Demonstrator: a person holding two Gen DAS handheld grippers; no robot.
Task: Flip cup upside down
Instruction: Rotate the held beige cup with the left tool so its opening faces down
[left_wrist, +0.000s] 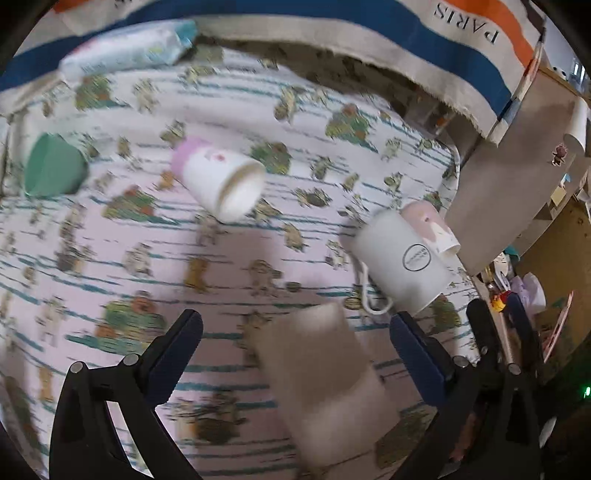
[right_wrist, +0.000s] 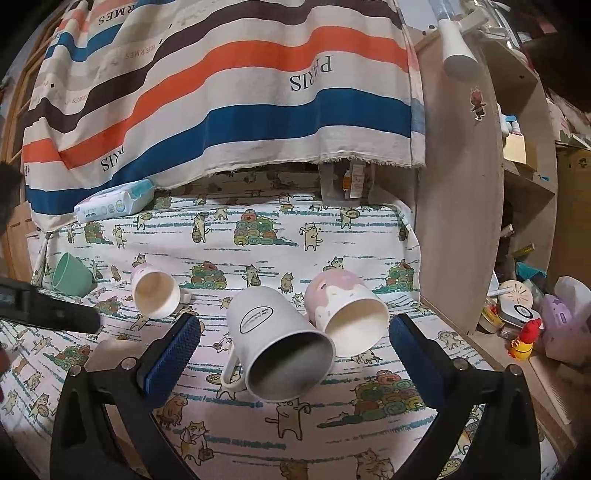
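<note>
Several cups lie on their sides on a cat-print cloth (right_wrist: 258, 236). A white mug with an oval logo (right_wrist: 275, 345) lies mouth toward me between the open fingers of my right gripper (right_wrist: 293, 343), untouched. A pink-and-white cup (right_wrist: 345, 310) leans against it on the right. A small pink-based cup (right_wrist: 155, 291) and a green cup (right_wrist: 72, 275) lie further left. In the left wrist view my left gripper (left_wrist: 295, 339) is open above a beige cup (left_wrist: 325, 384) lying between its fingers; the white mug (left_wrist: 399, 266) and the small cup (left_wrist: 221, 177) lie beyond.
A striped cloth (right_wrist: 221, 92) hangs behind the table. A wipes pack (right_wrist: 114, 201) lies at the back left. A wooden shelf panel (right_wrist: 458, 184) stands to the right, with clutter (right_wrist: 524, 314) beyond the table edge. The left gripper's body (right_wrist: 48, 312) shows at the left.
</note>
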